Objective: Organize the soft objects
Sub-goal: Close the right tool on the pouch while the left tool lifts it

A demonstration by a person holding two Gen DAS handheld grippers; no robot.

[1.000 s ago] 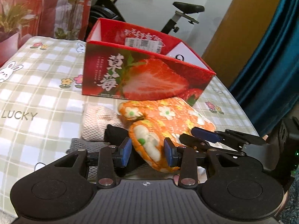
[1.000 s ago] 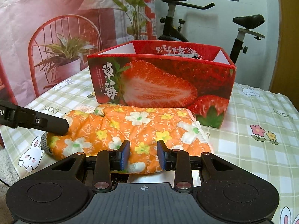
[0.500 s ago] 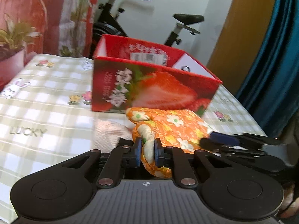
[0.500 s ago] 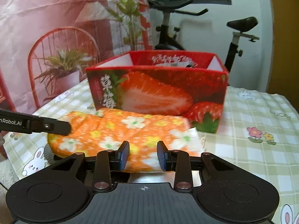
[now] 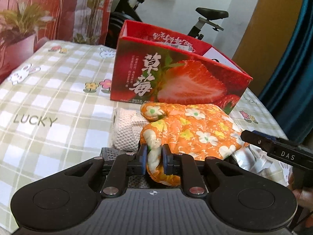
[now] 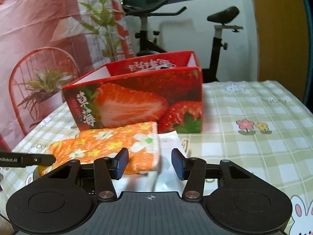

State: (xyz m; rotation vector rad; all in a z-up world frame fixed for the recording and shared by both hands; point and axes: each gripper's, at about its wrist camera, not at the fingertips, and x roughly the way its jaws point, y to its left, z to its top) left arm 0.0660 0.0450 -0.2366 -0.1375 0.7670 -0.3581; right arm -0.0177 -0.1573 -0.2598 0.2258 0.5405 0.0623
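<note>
Oven mitt: the orange flowered mitt (image 5: 192, 131) lies near the middle of the bench, just in front of the strawberry box (image 5: 176, 78), on top of other soft things.
Left gripper: the left gripper (image 5: 153, 157) has its fingers narrowed onto the mitt's near end, bunching the padding between the pads; this looks like a grip meant for lifting.
Right gripper: the right gripper (image 6: 149, 163) hangs by the mitt's cuff end with its fingers spread wide and nothing between them.
Under the mitt: a cream knitted cloth (image 5: 128, 131) and a grey piece (image 5: 110, 152) show at its left, and crinkled silvery material (image 5: 252, 159) at its right; lifting may drag these.
Box: its top is open, apparently the place for the mitt; the near wall is a rim to rise over.
Free room: the checked bench (image 5: 49, 101) lies bare toward its left edge, and toward its right edge in the right wrist view.
</note>
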